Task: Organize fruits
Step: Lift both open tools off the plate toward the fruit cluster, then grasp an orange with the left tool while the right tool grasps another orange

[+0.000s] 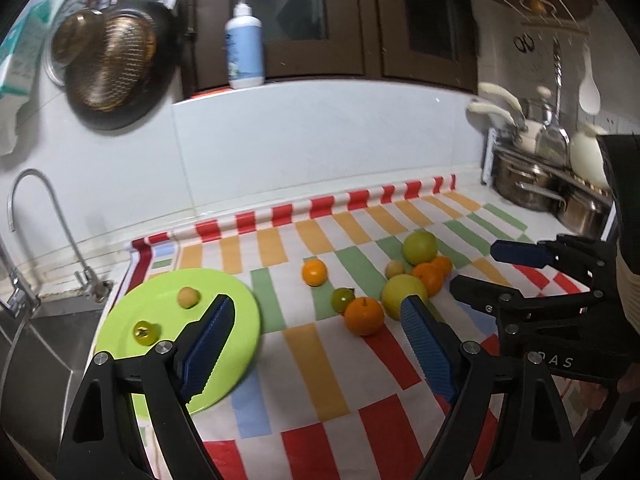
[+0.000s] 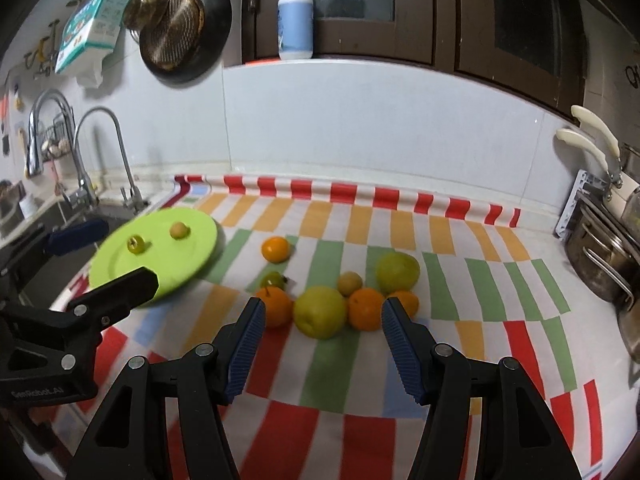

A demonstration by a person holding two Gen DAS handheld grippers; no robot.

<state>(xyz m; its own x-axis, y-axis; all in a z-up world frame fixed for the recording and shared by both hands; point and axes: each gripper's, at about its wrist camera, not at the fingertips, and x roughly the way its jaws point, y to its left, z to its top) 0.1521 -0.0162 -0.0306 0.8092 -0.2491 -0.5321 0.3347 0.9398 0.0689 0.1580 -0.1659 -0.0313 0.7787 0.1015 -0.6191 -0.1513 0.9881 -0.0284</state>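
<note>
A lime-green plate (image 1: pixel 156 292) (image 2: pixel 180 252) at the cloth's left end holds a small yellow fruit (image 1: pixel 188 297) and a small green one (image 1: pixel 146 332). Loose on the striped cloth lie a lone orange (image 1: pixel 314 272), a small green fruit (image 1: pixel 343 299), another orange (image 1: pixel 364 316) and a big yellow-green fruit (image 1: pixel 402 294) (image 2: pixel 320 312), with more oranges and a green fruit behind. My left gripper (image 1: pixel 318 302) hangs open and empty between plate and pile. My right gripper (image 2: pixel 323 305) is open, just short of the yellow-green fruit, touching nothing.
A sink with faucets (image 2: pixel 100 152) lies left of the plate. Steel pots (image 1: pixel 532 184) crowd the right end of the counter. A tiled wall backs the cloth, with a hanging pan (image 2: pixel 180 28) and a soap bottle (image 2: pixel 295 20) on the sill above.
</note>
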